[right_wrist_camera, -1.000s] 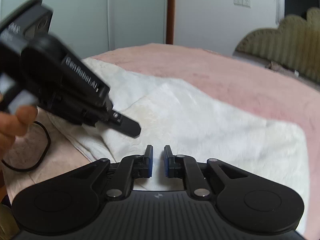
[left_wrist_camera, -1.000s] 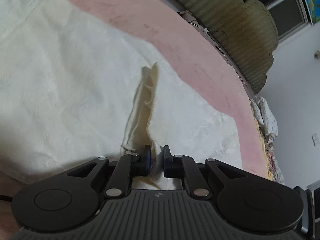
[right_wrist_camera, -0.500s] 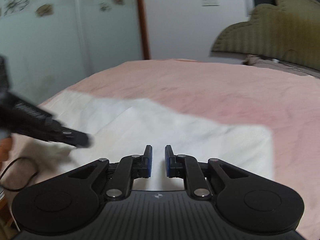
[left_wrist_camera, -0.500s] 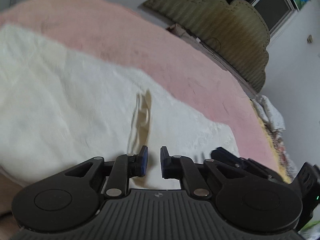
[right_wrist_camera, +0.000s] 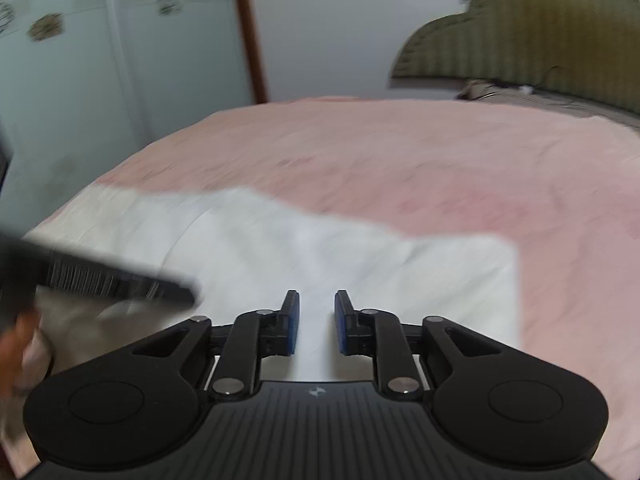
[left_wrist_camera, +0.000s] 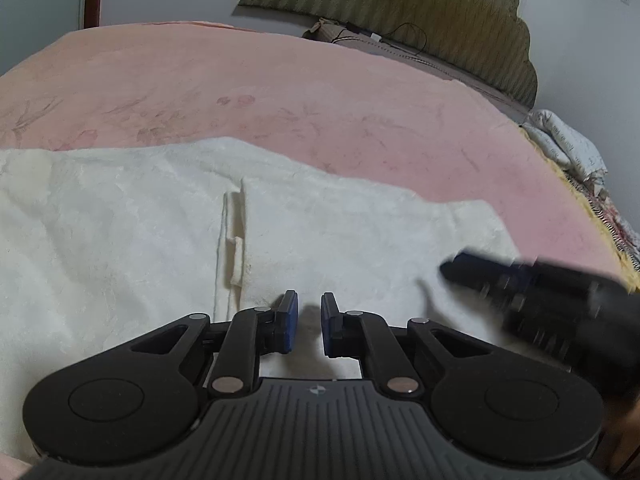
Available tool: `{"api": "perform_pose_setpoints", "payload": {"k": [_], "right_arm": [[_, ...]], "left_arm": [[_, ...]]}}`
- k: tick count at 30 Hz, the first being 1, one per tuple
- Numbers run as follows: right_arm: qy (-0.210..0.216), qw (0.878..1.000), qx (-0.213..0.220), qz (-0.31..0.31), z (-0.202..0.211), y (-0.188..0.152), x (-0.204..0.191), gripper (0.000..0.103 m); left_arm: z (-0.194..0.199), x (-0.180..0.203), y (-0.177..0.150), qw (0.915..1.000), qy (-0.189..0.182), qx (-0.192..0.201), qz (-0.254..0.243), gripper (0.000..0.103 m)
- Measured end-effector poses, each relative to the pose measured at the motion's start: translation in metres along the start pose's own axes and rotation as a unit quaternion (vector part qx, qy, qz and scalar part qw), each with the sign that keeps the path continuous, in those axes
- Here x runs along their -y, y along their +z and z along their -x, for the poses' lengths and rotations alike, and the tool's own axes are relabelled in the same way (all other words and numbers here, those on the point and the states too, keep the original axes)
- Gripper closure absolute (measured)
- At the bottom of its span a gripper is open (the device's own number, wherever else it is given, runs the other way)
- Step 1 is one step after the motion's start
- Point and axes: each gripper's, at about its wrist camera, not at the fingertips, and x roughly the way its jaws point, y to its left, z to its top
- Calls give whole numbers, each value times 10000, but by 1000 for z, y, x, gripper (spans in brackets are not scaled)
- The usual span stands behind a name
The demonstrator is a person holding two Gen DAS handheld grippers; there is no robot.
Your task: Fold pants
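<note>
Across the frame's middle, the pink bed (left_wrist_camera: pixel 280 92) carries the cream pants (left_wrist_camera: pixel 120 232), lying flat. Left tool (left_wrist_camera: pixel 305 308) hovers above them, narrowly parted, empty. Right tool (right_wrist_camera: pixel 316 308) has just been opening, nothing between.

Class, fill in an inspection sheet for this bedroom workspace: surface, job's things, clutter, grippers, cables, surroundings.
Surface: pink plush bedspread, lightly creased.
Job's things: cream-white textured pants lying flat on it, a side seam showing.
Clutter: patterned bedding bundle at the bed's far edge.
Grippers: left gripper slightly open, empty; right gripper empty, its jaws just opening.
Cables: thin dark cable by the headboard.
Surroundings: olive scalloped headboard, pale flower-patterned wardrobe doors.
</note>
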Motion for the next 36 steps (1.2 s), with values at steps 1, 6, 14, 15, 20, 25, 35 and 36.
{"api": "perform_pose_setpoints", "payload": {"k": [1, 6, 14, 15, 20, 25, 35, 36], "right_arm": [[-80, 10000, -17, -39, -3, 5, 5, 73], [-586, 9968, -504, 213, -27, 1, 10, 39], [-426, 9984, -297, 218, -11, -17, -17, 19], [-492, 9978, -350, 272, -16, -23, -18, 17], [-518, 9982, -143, 268, -12, -32, -18, 14], [-571, 9978, -73, 337, -14, -35, -19, 4], [-641, 9975, -77, 297, -13, -36, -21, 0], [-641, 9975, -84, 294, -13, -36, -21, 0]], "left_arm": [[0, -3, -1, 10000, -14, 7, 9, 86], [4, -2, -4, 10000, 46, 43, 36, 86], [8, 10, -8, 9995, 241, 145, -173, 70], [9, 12, -9, 9993, 246, 161, -214, 65], [13, 22, -14, 9967, 551, 343, -479, 44], [14, 21, -16, 9964, 604, 386, -453, 42], [5, 16, -40, 9865, 1162, 797, -837, 31], [5, 18, -42, 9849, 1227, 844, -880, 30]]}}
